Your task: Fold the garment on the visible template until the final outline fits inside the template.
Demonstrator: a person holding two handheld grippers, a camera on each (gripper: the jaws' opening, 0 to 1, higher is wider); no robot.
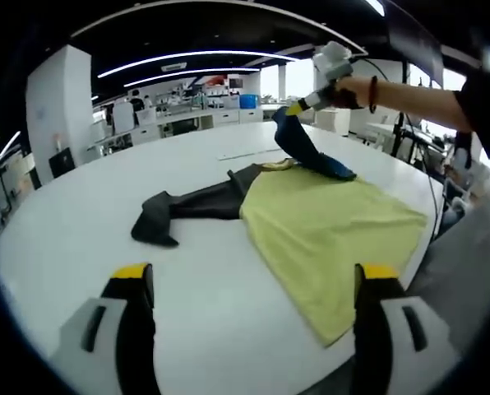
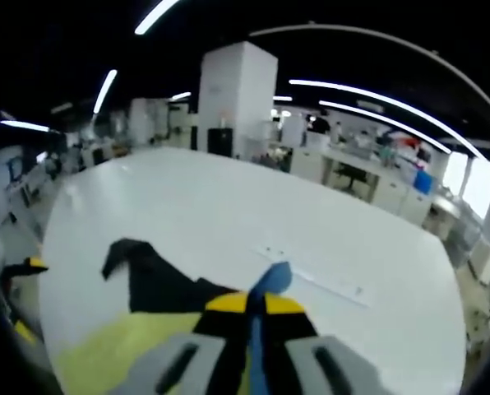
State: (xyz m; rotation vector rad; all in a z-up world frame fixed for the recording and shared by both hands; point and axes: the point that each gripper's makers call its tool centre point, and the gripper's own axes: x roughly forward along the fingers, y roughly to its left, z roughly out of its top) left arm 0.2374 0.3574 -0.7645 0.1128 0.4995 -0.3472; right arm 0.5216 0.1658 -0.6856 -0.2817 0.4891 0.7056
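Two grippers are seen above a white round table (image 1: 80,214). One multicoloured garment (image 1: 311,222), with a yellow fabric body and black and blue sleeves, is spread on the table. Its blue sleeve (image 1: 298,144) is pinched between the closed jaws of the right gripper (image 2: 256,303) and lifted, seemingly to be folded inward. The left gripper (image 1: 253,276) is held wide and empty, near the yellow hem. No template outline can be made out.
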